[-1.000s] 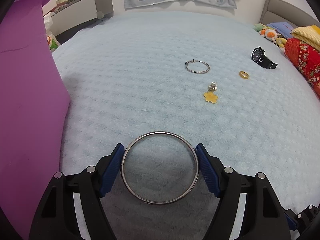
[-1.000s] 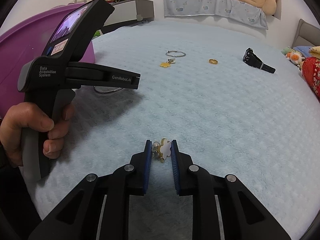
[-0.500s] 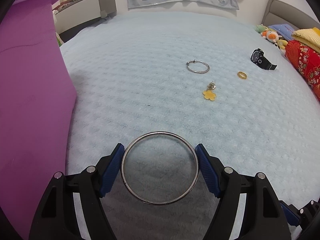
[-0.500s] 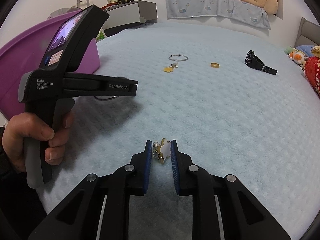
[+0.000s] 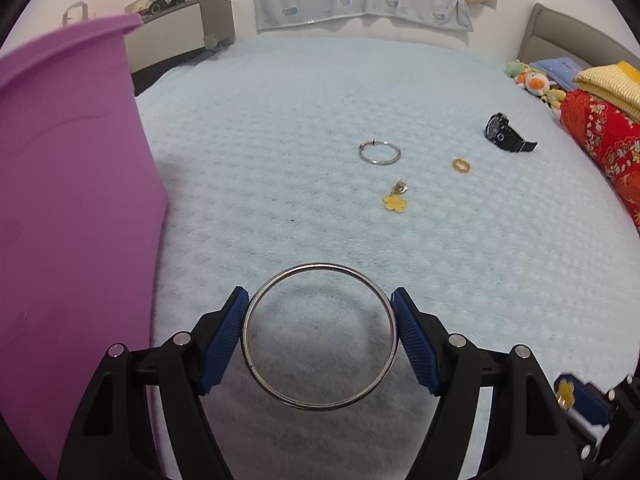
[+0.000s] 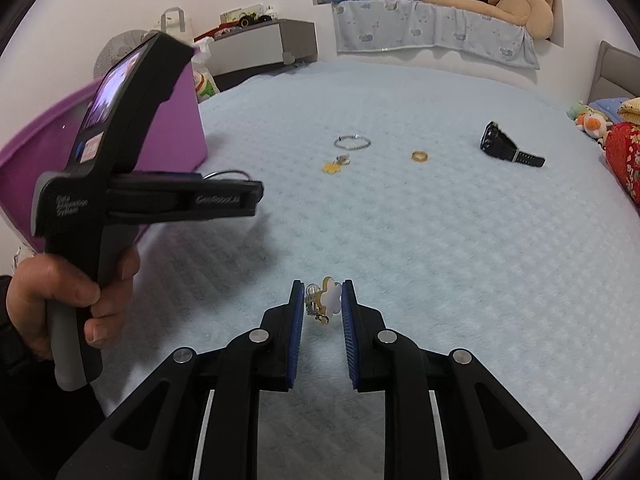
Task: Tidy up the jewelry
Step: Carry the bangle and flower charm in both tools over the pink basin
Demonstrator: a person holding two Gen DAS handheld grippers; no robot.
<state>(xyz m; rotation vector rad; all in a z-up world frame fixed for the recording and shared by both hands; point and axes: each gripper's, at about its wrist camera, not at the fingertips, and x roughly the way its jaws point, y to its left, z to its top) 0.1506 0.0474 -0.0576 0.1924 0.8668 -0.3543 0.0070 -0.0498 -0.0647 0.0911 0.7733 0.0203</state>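
Bin (image 5: pixel 72 208) purple, contents hidden; left fingers (image 5: pixel 224 340) clamp bangle (image 5: pixel 320 336); right fingers (image 6: pixel 296 320) pinch flower earring (image 6: pixel 326 300).

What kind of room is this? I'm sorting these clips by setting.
Most likely a bedroom. The work surface is a bed with a light blue blanket and a padded grey headboard; a large teddy bear lies on a ledge beyond it, and a grey bedside cabinet stands by the wall.

We count two bangles (image 5: pixel 319 336) (image 5: pixel 379 153), two flower charms (image 6: pixel 329 298) (image 5: pixel 395 202), one gold ring (image 5: pixel 461 165), one watch (image 5: pixel 505 137), one purple bin (image 5: pixel 68 216).
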